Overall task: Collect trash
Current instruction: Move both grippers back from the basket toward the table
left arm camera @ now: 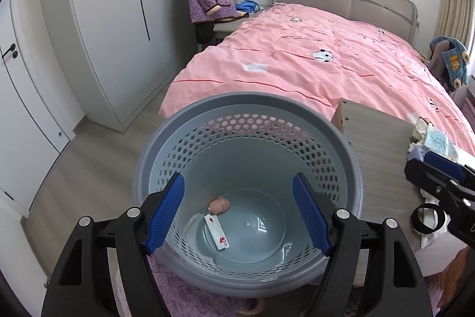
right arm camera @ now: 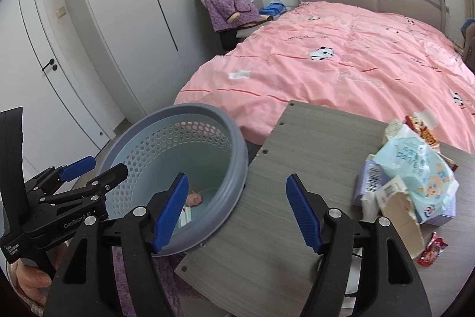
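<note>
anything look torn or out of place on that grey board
Yes. A torn cardboard piece with a ragged edge lies among wrappers and a wipes pack heaped at the board's right end, with a red wrapper loose beside them.

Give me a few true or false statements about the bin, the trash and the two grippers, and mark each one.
1. The bin holds a small pink toy and a card. True.
2. The left gripper grips the card. False: it is open, above the bin, holding nothing.
3. The trash pile lies on the table. True.
4. The right gripper is shut on a wrapper. False: it is open and empty.
5. The bin stands on the bed. False: it stands beside the table.
</note>
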Action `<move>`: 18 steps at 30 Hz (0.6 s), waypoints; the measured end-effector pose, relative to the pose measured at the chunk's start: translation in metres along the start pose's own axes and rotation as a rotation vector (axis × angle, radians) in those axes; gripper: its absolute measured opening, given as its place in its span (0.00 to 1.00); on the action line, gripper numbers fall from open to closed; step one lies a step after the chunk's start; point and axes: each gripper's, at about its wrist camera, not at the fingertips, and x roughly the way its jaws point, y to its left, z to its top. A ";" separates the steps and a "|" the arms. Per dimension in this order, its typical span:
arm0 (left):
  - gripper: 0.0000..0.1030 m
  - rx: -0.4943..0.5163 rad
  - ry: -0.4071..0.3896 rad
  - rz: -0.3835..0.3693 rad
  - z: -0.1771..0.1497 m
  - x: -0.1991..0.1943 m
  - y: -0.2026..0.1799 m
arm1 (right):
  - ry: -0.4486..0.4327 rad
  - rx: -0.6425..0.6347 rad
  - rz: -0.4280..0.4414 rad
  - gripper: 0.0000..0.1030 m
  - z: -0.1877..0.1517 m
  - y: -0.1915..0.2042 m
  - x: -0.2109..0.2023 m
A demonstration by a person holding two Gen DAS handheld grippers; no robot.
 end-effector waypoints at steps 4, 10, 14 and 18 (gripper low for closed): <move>0.70 0.016 -0.024 -0.010 0.003 -0.012 -0.008 | -0.014 0.033 -0.011 0.65 -0.007 -0.012 -0.014; 0.70 0.040 -0.038 -0.054 0.003 -0.023 -0.030 | -0.021 0.053 -0.043 0.65 -0.023 -0.030 -0.040; 0.70 0.078 -0.040 -0.086 -0.001 -0.029 -0.053 | -0.038 0.091 -0.070 0.65 -0.034 -0.051 -0.059; 0.70 0.108 -0.036 -0.122 -0.004 -0.031 -0.079 | -0.046 0.127 -0.103 0.65 -0.047 -0.072 -0.074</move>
